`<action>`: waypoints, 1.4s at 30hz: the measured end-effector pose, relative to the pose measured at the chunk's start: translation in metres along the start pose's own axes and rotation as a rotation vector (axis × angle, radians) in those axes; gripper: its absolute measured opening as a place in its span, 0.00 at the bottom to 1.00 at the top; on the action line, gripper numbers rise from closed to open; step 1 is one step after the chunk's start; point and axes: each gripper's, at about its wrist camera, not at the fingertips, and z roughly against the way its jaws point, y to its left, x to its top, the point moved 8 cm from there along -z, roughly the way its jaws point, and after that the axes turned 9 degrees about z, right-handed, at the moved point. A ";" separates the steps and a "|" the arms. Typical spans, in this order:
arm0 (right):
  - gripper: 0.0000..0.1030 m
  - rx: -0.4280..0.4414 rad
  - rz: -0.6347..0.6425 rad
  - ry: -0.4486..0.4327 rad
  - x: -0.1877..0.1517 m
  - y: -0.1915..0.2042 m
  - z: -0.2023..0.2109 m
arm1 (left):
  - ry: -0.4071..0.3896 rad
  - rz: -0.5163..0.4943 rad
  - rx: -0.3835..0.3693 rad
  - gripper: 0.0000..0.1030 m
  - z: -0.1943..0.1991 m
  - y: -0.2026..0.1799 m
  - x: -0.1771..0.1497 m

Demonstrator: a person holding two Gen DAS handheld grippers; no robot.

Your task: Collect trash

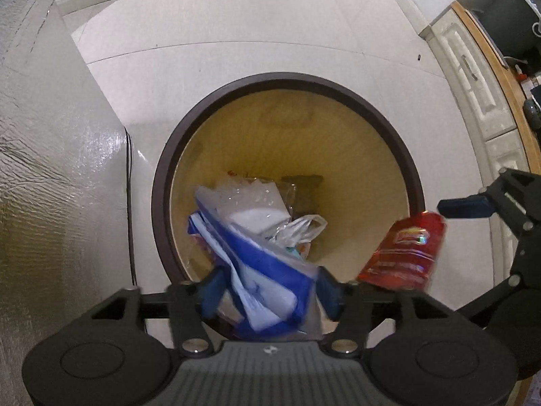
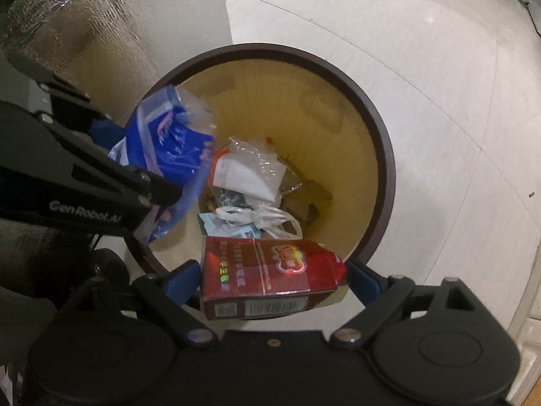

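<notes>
A round trash bin with a dark brown rim [image 1: 162,182] and yellow inside stands on the floor; it also shows in the right wrist view [image 2: 385,155]. It holds plastic bags and wrappers [image 1: 257,206]. My left gripper [image 1: 267,287] is above the bin's near edge, its jaws spread wide around a blue and white plastic bag [image 1: 263,270], which looks loose between them and shows blurred in the right wrist view [image 2: 169,138]. My right gripper [image 2: 274,277] has its jaws wide around a red carton [image 2: 270,270] over the bin's rim; the carton also shows in the left wrist view [image 1: 405,250].
A silver foil-covered surface [image 1: 44,169] rises left of the bin. White cabinet drawers [image 1: 473,77] and a wooden counter edge [image 1: 507,77] lie to the right. Pale floor tiles [image 1: 236,23] surround the bin.
</notes>
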 end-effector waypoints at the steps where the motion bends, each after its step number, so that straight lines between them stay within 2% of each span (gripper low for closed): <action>1: 0.95 0.002 -0.005 0.000 0.000 -0.001 -0.003 | 0.006 -0.002 0.002 0.66 0.000 -0.001 -0.001; 4: 0.96 0.001 -0.018 -0.011 -0.001 -0.003 -0.003 | 0.019 -0.007 0.012 0.76 0.003 0.002 -0.002; 14: 0.97 0.027 -0.014 -0.032 -0.005 -0.001 0.005 | 0.054 -0.017 0.067 0.83 0.004 0.015 -0.007; 20: 0.97 0.031 -0.026 -0.044 -0.009 -0.004 0.009 | 0.041 -0.026 0.077 0.92 0.014 0.015 -0.010; 25: 0.98 0.037 -0.060 -0.071 -0.016 -0.007 0.022 | 0.001 -0.011 0.087 1.00 0.030 0.014 -0.009; 32: 1.00 0.048 -0.084 -0.121 -0.025 -0.011 0.049 | -0.071 -0.010 0.094 1.00 0.063 0.014 -0.011; 42: 1.00 0.055 -0.159 -0.186 -0.039 -0.004 0.111 | -0.182 -0.004 0.100 1.00 0.127 0.006 -0.025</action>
